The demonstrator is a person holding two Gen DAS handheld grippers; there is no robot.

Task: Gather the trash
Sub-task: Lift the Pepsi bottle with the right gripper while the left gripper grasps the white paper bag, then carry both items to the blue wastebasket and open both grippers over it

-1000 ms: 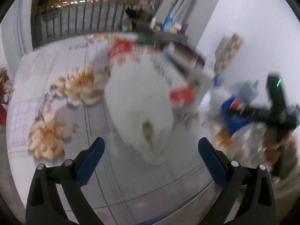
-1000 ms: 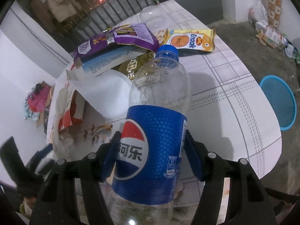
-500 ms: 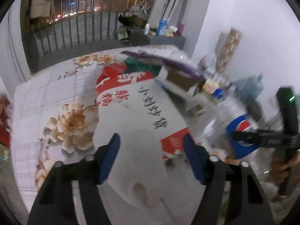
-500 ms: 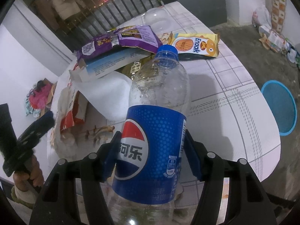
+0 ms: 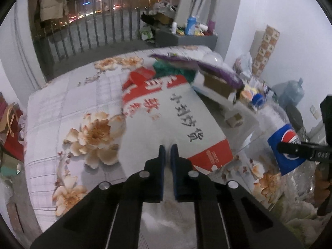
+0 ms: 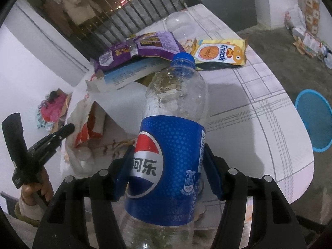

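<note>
My left gripper (image 5: 168, 151) is shut on the near edge of a white plastic bag (image 5: 176, 122) with red bands and Chinese print, lying on the flowered tablecloth (image 5: 62, 114). My right gripper (image 6: 168, 161) is shut on an empty Pepsi bottle (image 6: 166, 161) with a blue label and blue cap, held upright above the table; the bottle also shows at the right of the left wrist view (image 5: 284, 145). In the right wrist view the left gripper (image 6: 51, 137) pinches the bag (image 6: 87, 120) at the left.
A purple snack bag (image 6: 143, 45), a blue-white box (image 6: 132, 72), a yellow Enaak packet (image 6: 220, 51) and a clear lid (image 6: 178, 22) lie on the table. A blue basin (image 6: 315, 120) sits on the floor right. Railing and a grey cabinet (image 5: 186, 39) stand behind.
My left gripper has moved in over the white bag and closed its fingers on the bag's edge. The right gripper keeps holding the bottle, nearly still.
</note>
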